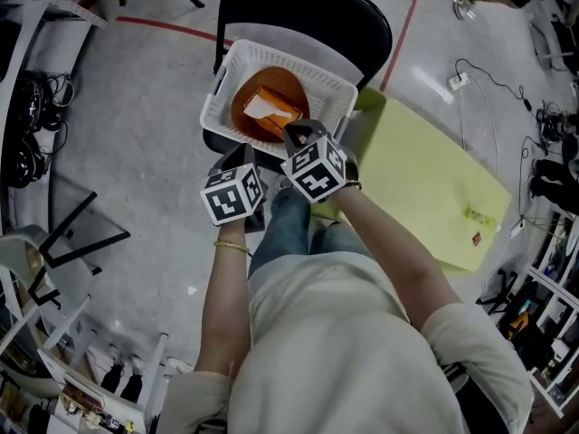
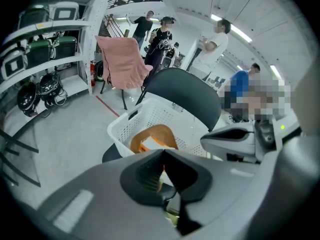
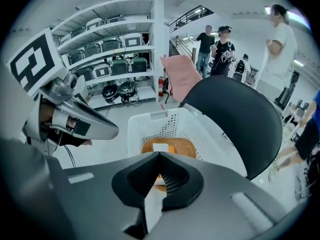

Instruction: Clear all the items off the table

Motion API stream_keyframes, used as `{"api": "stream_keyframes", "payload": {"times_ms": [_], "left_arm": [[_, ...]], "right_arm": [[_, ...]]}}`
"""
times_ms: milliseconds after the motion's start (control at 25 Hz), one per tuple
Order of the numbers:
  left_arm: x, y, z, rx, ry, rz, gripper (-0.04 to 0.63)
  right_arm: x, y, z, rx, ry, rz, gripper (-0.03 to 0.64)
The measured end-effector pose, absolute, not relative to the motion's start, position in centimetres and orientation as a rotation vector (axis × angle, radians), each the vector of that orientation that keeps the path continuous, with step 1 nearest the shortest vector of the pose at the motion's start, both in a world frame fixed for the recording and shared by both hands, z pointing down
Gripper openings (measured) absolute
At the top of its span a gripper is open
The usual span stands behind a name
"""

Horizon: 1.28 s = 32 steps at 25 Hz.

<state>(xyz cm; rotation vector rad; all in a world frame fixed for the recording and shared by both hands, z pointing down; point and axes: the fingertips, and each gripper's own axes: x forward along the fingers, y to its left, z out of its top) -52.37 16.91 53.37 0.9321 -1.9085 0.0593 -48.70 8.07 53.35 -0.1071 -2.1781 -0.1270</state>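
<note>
Left gripper (image 2: 162, 154) and right gripper (image 3: 159, 156), both closed tight and empty at the near rim of the basket (image 1: 237, 70) holding the orange bowl (image 1: 282, 81), should lift clear of it before fetching the small items (image 1: 477, 215) on the table (image 1: 416, 179) beside the basket.

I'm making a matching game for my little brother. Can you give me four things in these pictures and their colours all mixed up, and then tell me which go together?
Things:
1. basket
2. bowl
3. chair
4. table

Colours:
A. black
B. yellow-green
C. white
D. orange

Right pairs: 1-C, 2-D, 3-A, 4-B.
</note>
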Motion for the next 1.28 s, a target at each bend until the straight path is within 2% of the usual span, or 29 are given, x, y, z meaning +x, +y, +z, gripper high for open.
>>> {"api": "stream_keyframes", "payload": {"times_ms": [880, 1280], "left_arm": [[-49.3, 14.2, 49.8, 1.137, -1.852, 0.134, 0.009], [-45.4, 9.6, 47.9, 1.342, -1.752, 0.256, 0.009]], "right_arm": [[-45.3, 7.7, 49.0, 0.014, -2.257, -0.027, -0.002], [-40.8, 4.4, 46.8, 0.208, -2.301, 0.057, -0.002]]}}
